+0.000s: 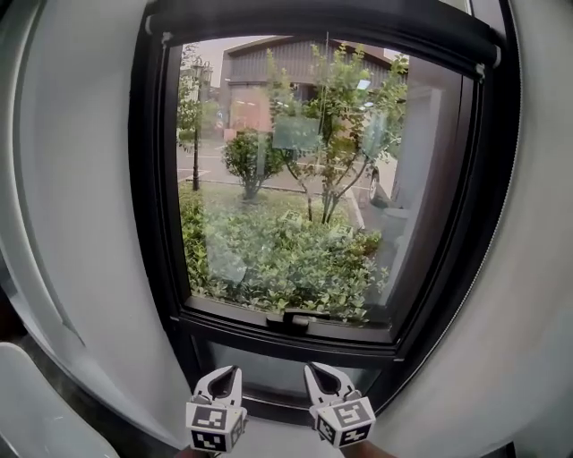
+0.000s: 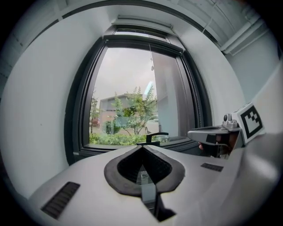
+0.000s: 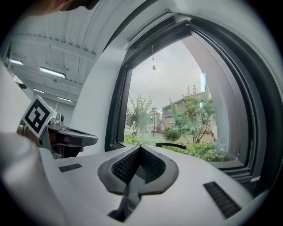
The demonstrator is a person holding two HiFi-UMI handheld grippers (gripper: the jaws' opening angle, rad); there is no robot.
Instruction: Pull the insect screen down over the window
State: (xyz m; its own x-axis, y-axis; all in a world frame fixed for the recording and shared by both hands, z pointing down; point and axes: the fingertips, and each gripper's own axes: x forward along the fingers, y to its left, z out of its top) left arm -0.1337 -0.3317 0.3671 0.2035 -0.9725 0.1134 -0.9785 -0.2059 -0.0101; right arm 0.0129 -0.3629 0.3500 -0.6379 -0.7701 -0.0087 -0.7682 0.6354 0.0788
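**Head view.** The black-framed window (image 1: 154,224) fills the field, and its glass is uncovered. The insect screen is not drawn. It appears to sit rolled inside the dark tubular roller housing (image 1: 322,25) across the top of the frame, well above both tools. A thin pull cord (image 2: 151,55) ending in a small bead hangs from the top centre of the opening and shows best in the two gripper views. A black lever handle (image 1: 293,320) sits at the middle of the lower rail.

**Grippers.** The pale grey left gripper (image 1: 231,370) and the matching right gripper (image 1: 313,368) lie side by side near the bottom edge, below the sill, pointing toward the window. In each gripper view the black ribbed jaws meet at the tip with nothing between them, so both are closed and empty.

**Step in hand (judged).** This is the reach toward the pull cord, and no pulling has begun.
- One gripper should open its jaws before arriving.
- It should take the cord just above the bead, so the bead stops any slip.
- It should clamp firmly before loading the cord.
- The draw should run straight down the centre line, so the screen's bottom edge stays level in its side guides.
- A sideways tug could skew or jam it.
- The handle projects near the lower end of the path and should be cleared.

**Markings.** Each gripper carries a white marker cube (image 1: 213,429) printed with black square patterns, which are not lettering. No brand, label or legible writing appears on the frame, the housing or the buildings outside.
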